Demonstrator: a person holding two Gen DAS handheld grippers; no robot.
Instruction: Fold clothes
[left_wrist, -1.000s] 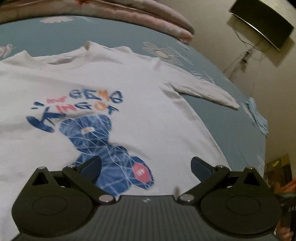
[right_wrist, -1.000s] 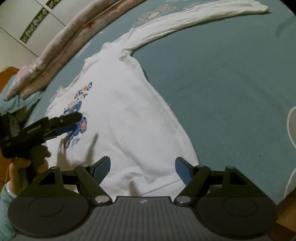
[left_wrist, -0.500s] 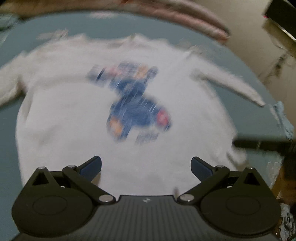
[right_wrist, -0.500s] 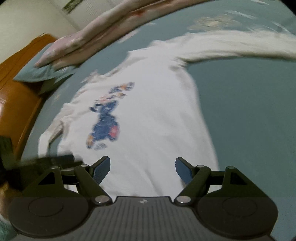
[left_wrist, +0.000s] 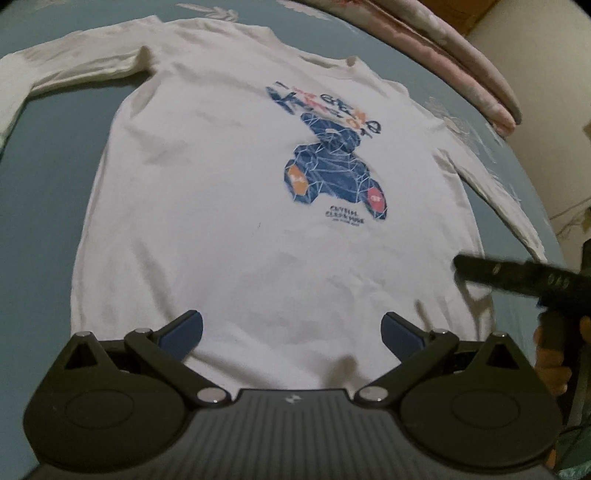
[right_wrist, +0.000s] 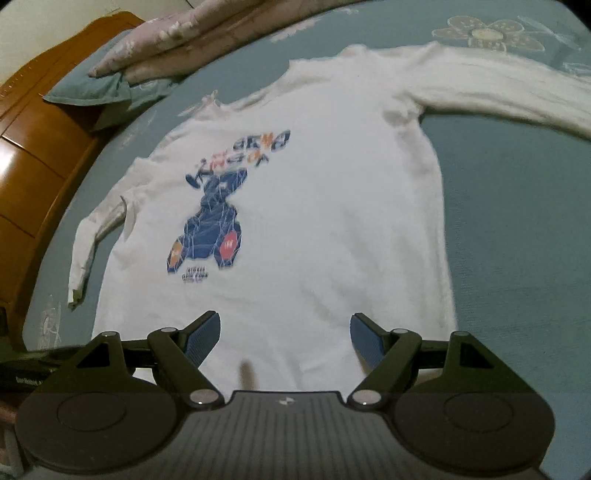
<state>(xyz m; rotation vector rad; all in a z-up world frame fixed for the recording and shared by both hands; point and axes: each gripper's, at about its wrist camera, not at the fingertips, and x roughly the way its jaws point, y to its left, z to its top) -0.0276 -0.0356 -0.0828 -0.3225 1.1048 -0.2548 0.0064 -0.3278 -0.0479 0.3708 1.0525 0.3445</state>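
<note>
Currently both the left tongs (left_wrist: 291, 332) and right tongs (right_wrist: 286, 334) gape empty above the hem of the white shirt (left_wrist: 229, 192), spread flat across frame centre on the bed (right_wrist: 517, 221); risk: pinching one fabric layer only, dragging wrinkles into the fold.

You're over a bed (right_wrist: 517, 221) with a teal flowered sheet. A white long-sleeved shirt (right_wrist: 314, 221) lies flat and face up across the middle of the frame, its sleeves spread out. At upper left a teal pillow (right_wrist: 92, 88) lies under a folded pink quilt (right_wrist: 192, 33).
</note>
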